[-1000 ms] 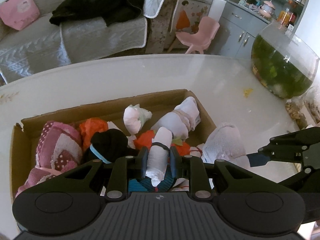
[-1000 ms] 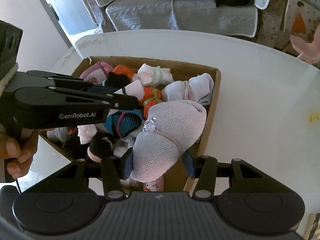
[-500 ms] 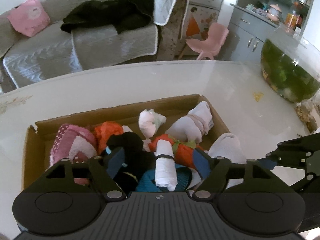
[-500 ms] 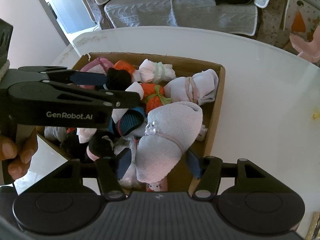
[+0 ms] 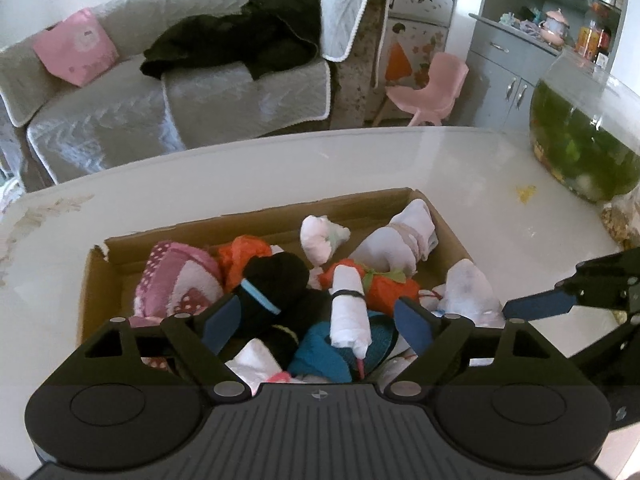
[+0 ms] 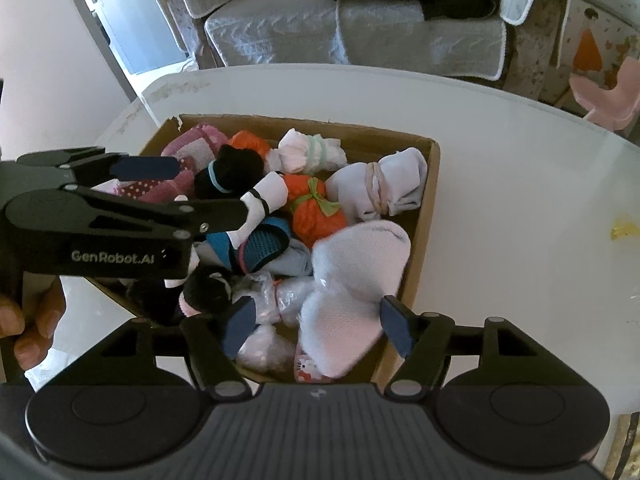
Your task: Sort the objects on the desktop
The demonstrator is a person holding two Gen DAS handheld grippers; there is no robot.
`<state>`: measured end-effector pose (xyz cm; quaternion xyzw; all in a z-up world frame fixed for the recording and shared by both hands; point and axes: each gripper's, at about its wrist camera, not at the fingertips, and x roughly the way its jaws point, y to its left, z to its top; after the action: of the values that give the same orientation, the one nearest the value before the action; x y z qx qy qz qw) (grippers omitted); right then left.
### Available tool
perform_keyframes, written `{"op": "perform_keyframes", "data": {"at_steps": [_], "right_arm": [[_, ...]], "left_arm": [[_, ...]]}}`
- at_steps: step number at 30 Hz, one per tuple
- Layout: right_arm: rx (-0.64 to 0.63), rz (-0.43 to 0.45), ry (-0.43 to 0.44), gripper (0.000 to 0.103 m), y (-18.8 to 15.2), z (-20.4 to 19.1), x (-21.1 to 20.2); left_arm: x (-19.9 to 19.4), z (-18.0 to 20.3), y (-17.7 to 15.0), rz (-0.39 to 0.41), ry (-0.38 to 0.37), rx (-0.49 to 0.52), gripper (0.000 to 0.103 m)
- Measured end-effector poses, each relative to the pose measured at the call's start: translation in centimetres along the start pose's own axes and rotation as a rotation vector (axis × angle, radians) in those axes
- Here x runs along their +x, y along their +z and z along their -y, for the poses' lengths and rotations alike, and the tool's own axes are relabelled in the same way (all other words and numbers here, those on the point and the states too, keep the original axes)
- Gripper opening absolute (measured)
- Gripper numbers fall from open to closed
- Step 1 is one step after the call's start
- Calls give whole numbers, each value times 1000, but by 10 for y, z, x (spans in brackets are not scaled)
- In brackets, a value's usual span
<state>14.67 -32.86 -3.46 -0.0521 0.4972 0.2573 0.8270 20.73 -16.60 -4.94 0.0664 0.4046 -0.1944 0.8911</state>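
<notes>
A cardboard box (image 5: 248, 216) (image 6: 430, 184) on the white table holds several rolled sock bundles. My left gripper (image 5: 316, 322) is open above the box; the white roll with a black band (image 5: 348, 308) (image 6: 264, 196) lies loose between its fingers on a blue bundle (image 5: 320, 354). My right gripper (image 6: 316, 326) is open over the box's near right corner; the pale pink knit bundle (image 6: 356, 276) rests in the box between its fingers. The left gripper also shows in the right wrist view (image 6: 168, 188).
Orange (image 6: 316, 208), white (image 6: 380, 188), black (image 6: 232, 170) and pink dotted (image 5: 176, 280) bundles fill the box. A fish bowl (image 5: 580, 136) stands at the table's far right. A sofa (image 5: 160, 92) and a pink chair (image 5: 428, 88) lie beyond the table.
Both grippers opened. The left let go of the white roll and the right let go of the pale pink bundle; both now lie in the box. Both grippers pulled back a little.
</notes>
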Motion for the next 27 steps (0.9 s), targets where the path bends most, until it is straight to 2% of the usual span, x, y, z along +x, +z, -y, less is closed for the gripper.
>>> {"op": "perform_keyframes", "data": {"at_steps": [2,11,19,22,24,27], "right_arm": [[1,0,1,65,0,-1,-1],[2,17,13,65,-6,-8,-9],[36,64,36,67,-25,-15,-30],[46,95,49,71,-35,-22,-41],[48,111,53,73,-41,-26,-47],[60,132,58,75,-48,-32,-57]], "left_arm": [[-4,-1,-2,9,-1,-8,95],[-30,1,-14,54,38,27,95],[-60,-2,-30,85,65,24,96],[-78,0,-38,109,86,20,97],[-91,2,-42,131,114,28,103],[-111,8,-48,162,167,42,103]]}}
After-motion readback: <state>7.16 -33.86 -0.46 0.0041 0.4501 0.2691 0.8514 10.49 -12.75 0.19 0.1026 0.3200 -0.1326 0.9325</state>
